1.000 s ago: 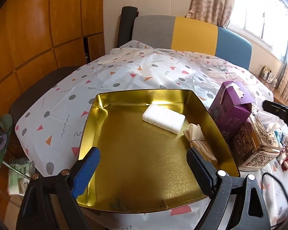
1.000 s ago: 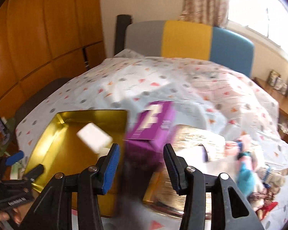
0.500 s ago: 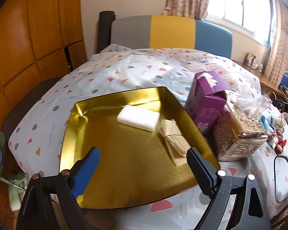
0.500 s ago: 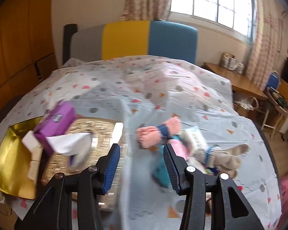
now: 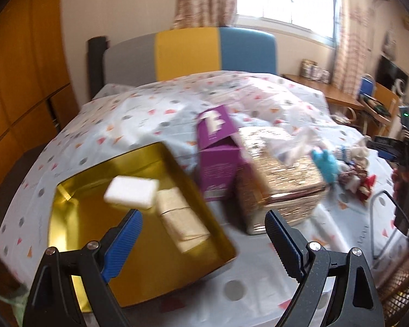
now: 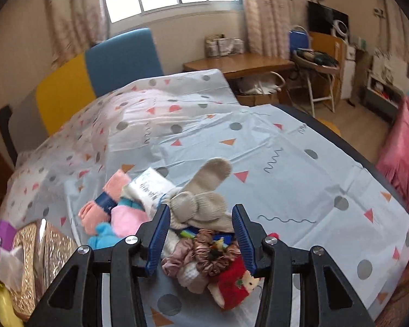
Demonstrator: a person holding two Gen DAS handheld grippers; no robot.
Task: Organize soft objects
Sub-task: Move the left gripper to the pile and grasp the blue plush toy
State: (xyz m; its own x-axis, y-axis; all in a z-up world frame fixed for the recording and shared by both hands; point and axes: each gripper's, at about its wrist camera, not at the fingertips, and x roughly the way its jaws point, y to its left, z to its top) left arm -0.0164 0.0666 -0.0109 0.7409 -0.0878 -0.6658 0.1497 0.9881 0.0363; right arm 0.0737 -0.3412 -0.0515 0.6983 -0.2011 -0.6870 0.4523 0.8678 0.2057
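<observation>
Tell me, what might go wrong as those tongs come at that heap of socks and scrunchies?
The right tongs hang open above a tangled pile: beige socks, satin scrunchies and a red plush toy lie overlapping, so a grab may lift several at once or drag neighbours off the table's near edge. The picture from the left tongs is blurred, and they hover by the gold tray, so a careless swing could knock it.

One gold tray (image 5: 204, 207) holds two items: one white sponge (image 5: 132, 192) and one folded beige cloth (image 5: 181, 222). Beside it stand two boxes: one purple tissue box (image 5: 218, 160) and one ornate gold tissue box (image 5: 278, 174). One heap of soft items (image 6: 193, 231) includes at least two scrunchies; the rest overlap too much to count.
</observation>
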